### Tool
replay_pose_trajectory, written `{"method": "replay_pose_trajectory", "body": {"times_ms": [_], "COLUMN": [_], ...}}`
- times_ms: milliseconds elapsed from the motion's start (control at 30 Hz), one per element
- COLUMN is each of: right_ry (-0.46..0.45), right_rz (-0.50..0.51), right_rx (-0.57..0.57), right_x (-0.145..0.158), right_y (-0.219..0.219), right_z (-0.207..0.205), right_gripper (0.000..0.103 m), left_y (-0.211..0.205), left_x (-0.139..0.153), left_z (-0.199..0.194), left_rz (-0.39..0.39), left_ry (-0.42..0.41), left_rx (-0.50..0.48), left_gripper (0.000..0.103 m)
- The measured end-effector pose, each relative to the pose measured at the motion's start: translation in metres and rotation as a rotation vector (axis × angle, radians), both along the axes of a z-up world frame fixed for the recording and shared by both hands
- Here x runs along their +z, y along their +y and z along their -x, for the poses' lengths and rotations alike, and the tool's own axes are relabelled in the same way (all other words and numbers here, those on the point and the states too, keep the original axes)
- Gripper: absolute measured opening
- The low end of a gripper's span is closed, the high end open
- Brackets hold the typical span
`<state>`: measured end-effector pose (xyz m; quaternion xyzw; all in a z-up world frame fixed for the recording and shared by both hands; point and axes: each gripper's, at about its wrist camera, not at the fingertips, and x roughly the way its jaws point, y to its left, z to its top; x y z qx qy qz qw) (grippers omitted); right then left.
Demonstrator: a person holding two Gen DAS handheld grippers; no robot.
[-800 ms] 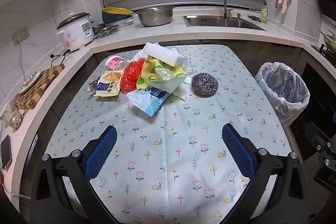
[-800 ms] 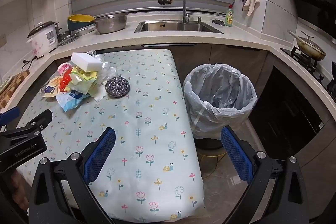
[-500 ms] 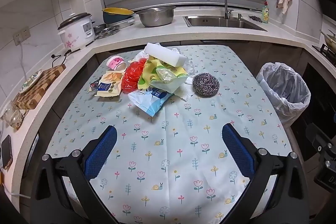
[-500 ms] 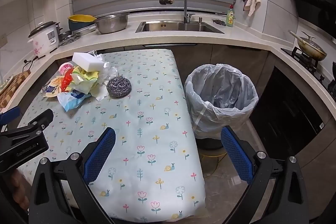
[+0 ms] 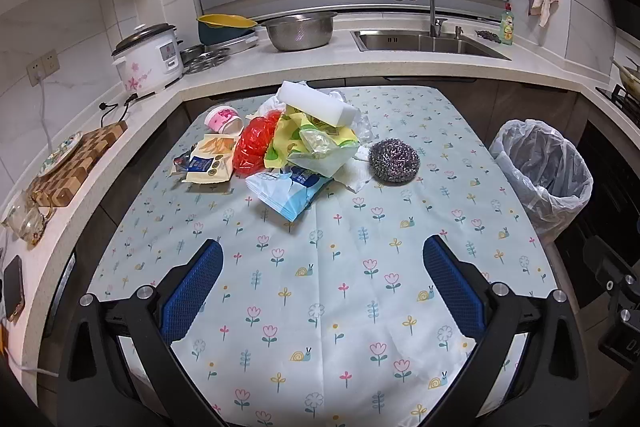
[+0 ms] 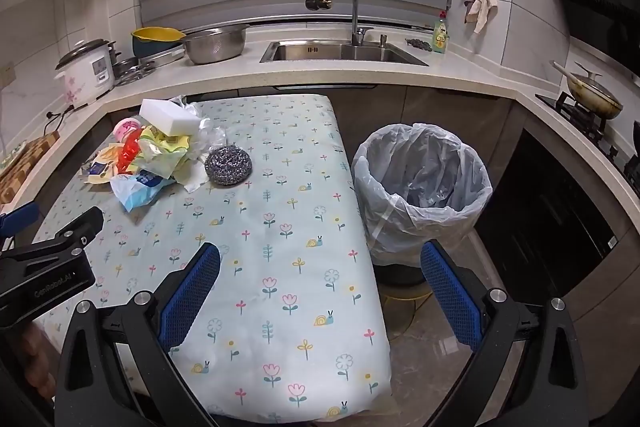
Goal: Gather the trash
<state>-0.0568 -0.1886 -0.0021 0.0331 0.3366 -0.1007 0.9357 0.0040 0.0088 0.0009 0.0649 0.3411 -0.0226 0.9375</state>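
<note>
A heap of trash (image 5: 296, 143) lies at the far left of the flowered table (image 5: 320, 287): a white foam block (image 5: 318, 103), red netting (image 5: 254, 147), yellow wrappers, a blue-white bag (image 5: 286, 189), a pink cup (image 5: 224, 119) and a snack packet (image 5: 210, 165). A steel scourer (image 5: 394, 157) sits just right of the heap. The bin with a clear liner (image 6: 422, 187) stands on the floor off the table's right edge. My left gripper (image 5: 320, 287) hovers open over the near table, well short of the heap. My right gripper (image 6: 320, 291) is open above the table's right edge, empty.
A counter wraps behind and to the left, with a rice cooker (image 5: 148, 57), steel bowl (image 5: 300, 31), sink (image 5: 424, 41) and wooden board (image 5: 76, 163). A stove with a pan (image 6: 592, 95) is at the far right. The left gripper's body (image 6: 44, 267) shows at the right view's left edge.
Both grippers have drifted slightly toward the table's far end; the heap and scourer look a little nearer. Nothing was taken hold of.
</note>
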Motion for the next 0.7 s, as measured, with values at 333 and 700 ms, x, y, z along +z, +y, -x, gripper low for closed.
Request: {"method": "replay_pose_trajectory", "body": {"times_ms": [333, 700], "right_ry": [0.000, 0.001], "right_rz": [0.004, 0.007], "right_rx": [-0.001, 0.003], "right_x": [-0.0002, -0.0001], "right_y": [-0.0010, 0.0005], "right_z": [0.0012, 0.0013], "right_gripper": [0.096, 0.096], "left_y": [0.0006, 0.0020], "left_x": [-0.0003, 0.0003], "left_z": [-0.0001, 0.0023], "left_rz": [-0.001, -0.002], "left_ry": [-0.003, -0.003], "left_rx": [-0.001, 0.001], "left_gripper": [0.096, 0.096]}}
